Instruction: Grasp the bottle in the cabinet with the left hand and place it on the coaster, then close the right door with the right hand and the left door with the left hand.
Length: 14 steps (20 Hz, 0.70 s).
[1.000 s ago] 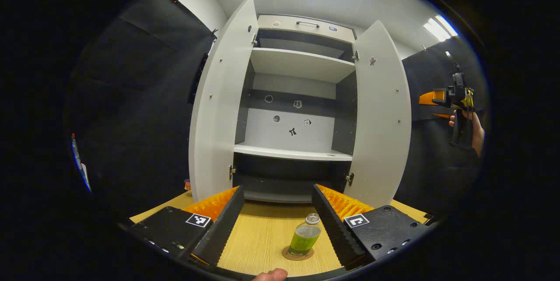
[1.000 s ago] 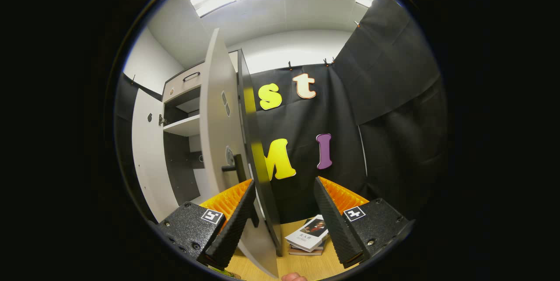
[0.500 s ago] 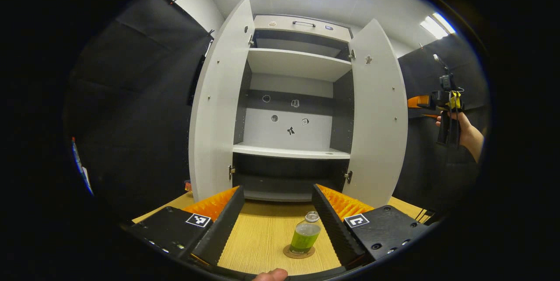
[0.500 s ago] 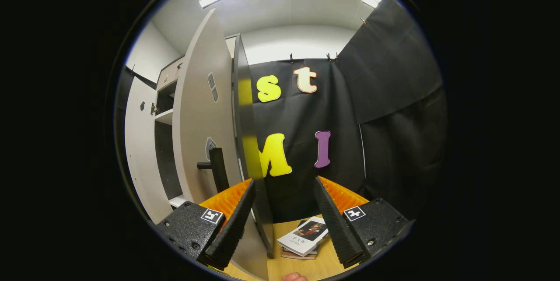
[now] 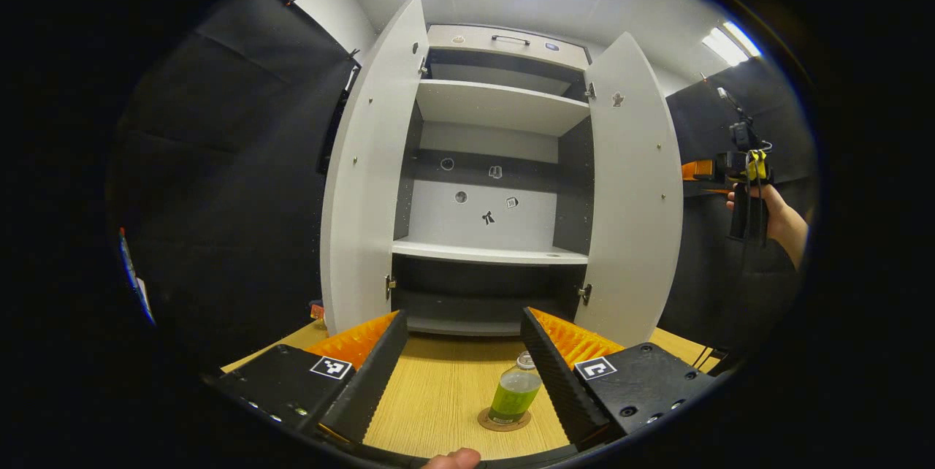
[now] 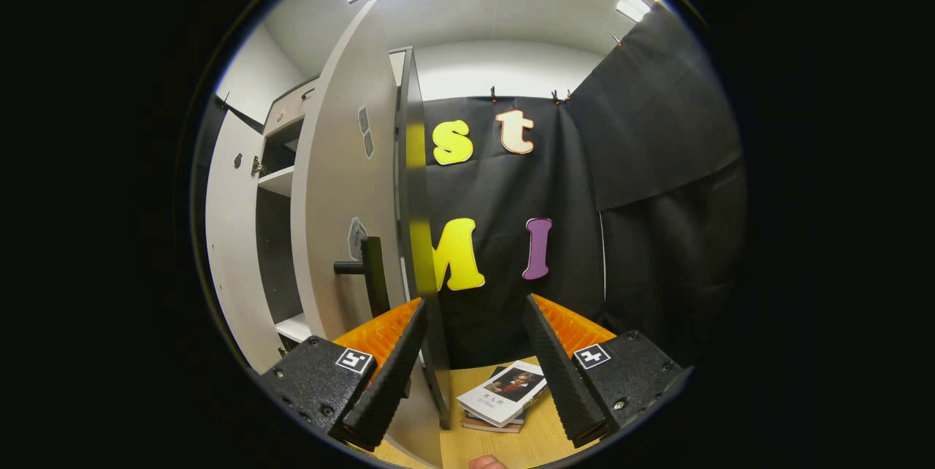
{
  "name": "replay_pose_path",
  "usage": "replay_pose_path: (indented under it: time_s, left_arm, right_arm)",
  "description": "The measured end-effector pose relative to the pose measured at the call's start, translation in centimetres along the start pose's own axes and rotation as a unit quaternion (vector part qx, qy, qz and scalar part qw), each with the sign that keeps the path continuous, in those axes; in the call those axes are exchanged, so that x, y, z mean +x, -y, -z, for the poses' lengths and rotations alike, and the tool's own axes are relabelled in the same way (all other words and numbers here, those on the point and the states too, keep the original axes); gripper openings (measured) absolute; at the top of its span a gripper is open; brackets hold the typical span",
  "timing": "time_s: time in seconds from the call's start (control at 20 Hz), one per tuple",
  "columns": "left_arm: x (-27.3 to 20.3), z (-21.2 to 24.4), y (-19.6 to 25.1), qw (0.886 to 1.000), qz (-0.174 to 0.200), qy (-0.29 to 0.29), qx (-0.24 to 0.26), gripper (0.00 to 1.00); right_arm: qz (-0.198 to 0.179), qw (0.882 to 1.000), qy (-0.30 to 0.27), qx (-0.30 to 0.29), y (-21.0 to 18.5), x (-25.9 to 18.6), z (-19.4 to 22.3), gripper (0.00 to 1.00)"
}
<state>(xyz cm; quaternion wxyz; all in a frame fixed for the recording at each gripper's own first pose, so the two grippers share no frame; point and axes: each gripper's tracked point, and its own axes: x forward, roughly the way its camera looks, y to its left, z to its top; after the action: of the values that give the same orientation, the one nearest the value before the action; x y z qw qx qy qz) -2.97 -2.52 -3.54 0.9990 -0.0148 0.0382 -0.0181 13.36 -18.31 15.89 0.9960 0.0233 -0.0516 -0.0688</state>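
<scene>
A clear bottle of green drink (image 5: 515,394) stands upright on a round coaster (image 5: 504,421) on the wooden table. My left gripper (image 5: 464,374) is open, its fingers on either side of the bottle without touching it. Behind it the cabinet has its left door (image 5: 372,162) and right door (image 5: 632,191) swung open. A hand holds my right gripper (image 5: 738,169) beyond the right door. In the right gripper view, the right gripper (image 6: 471,367) is open. The right door's dark edge (image 6: 416,220) runs down beside its left finger, with the door handle (image 6: 374,285) further left.
The cabinet shelves (image 5: 489,253) hold nothing I can see. Some books (image 6: 504,402) lie on the table (image 6: 526,447) behind the right door. Black cloth walls stand on both sides. The left door (image 6: 234,250) appears far left.
My right gripper has swung round to the outer side of the right door, so its handle and edge look nearer. The left gripper has barely shifted, and the bottle stays on the coaster.
</scene>
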Motion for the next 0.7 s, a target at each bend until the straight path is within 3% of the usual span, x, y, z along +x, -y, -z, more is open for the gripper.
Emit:
replay_pose_path:
  time_s: [0.3,0.7]
  left_arm:
    - [0.6,0.1,0.2,1.0,0.012,0.001,0.002,0.95]
    - [0.4,0.1,-1.3,1.0,0.0,0.002,0.004,0.95]
  right_arm:
    - [-0.015,0.999,0.011,-0.035,-3.2,-0.7,-0.1,0.82]
    - [-0.092,0.995,-0.001,-0.025,-10.9,-0.4,1.3,0.82]
